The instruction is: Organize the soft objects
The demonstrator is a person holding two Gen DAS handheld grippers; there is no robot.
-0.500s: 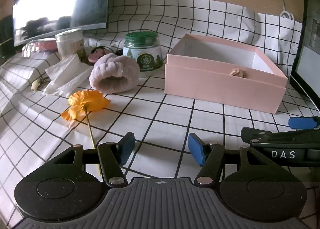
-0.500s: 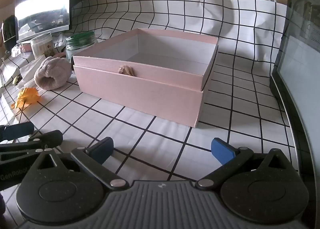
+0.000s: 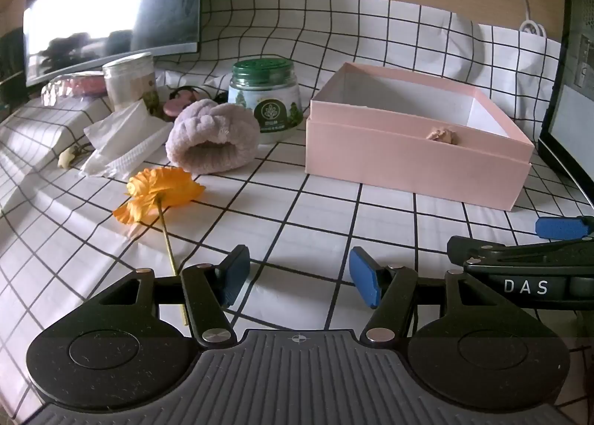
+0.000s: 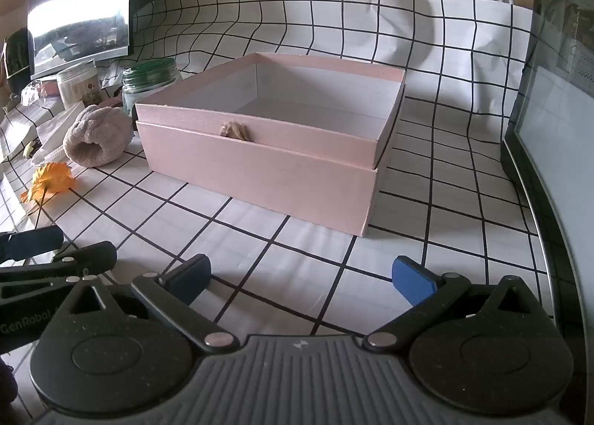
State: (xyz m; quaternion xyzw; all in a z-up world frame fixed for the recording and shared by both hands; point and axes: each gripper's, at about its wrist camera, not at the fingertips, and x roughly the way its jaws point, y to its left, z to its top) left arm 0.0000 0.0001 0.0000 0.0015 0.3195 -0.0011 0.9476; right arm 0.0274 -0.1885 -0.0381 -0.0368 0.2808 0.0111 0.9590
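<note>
A fluffy lilac headband (image 3: 212, 141) lies on the checked cloth left of an open pink box (image 3: 412, 161); it also shows in the right wrist view (image 4: 97, 139), as does the box (image 4: 267, 169). An orange flower (image 3: 159, 191) with a thin stem lies in front of the headband, also seen in the right wrist view (image 4: 50, 180). My left gripper (image 3: 297, 276) is open and empty, low over the cloth, the flower stem by its left finger. My right gripper (image 4: 300, 276) is open and empty in front of the box. The box looks empty inside.
A green-lidded jar (image 3: 265, 98), a white jar (image 3: 130, 81), crumpled tissue (image 3: 118, 139) and small pink items stand behind the headband. A dark monitor (image 3: 111, 5) is at the back left. A screen edge (image 4: 549, 150) borders the right side.
</note>
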